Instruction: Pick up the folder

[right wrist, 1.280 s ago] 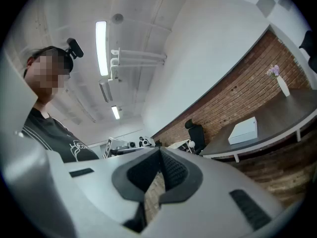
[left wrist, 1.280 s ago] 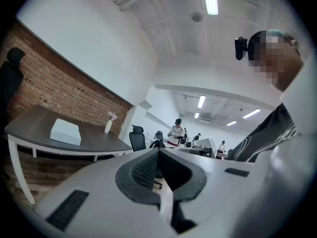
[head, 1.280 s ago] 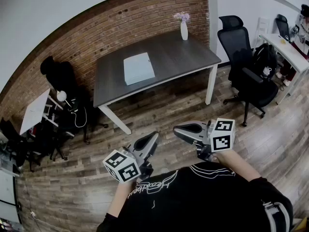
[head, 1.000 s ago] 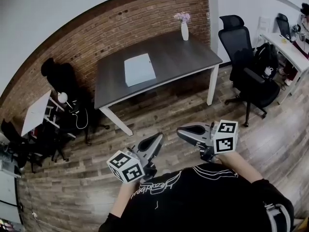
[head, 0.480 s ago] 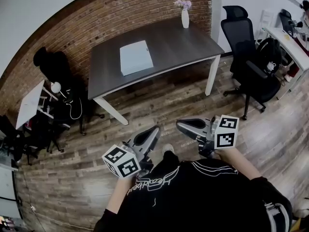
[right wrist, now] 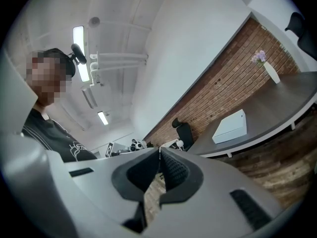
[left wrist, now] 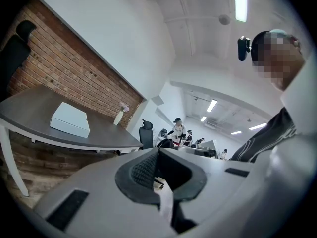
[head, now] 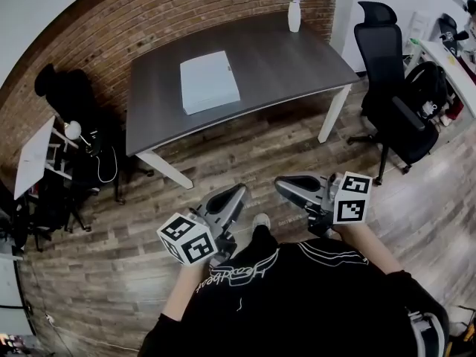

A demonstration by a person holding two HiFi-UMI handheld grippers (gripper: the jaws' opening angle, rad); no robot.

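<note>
Person's shirt [head: 320, 303]: white script [head: 232, 277] across the front, not legible
Left gripper [head: 240, 191] cube: black-and-white square markers, no letters or digits
Right gripper [head: 280, 184] cube: same kind of markers
Readable text: none

Your head camera looks forward and steeply down toward the counter [head: 297, 58], well ahead. Cameras on the left hand-held gripper [head: 239, 190] and right hand-held gripper [head: 280, 184] sit just behind their jaws, rolled sideways. All three views share the counter and brick wall [head: 186, 13].
</note>
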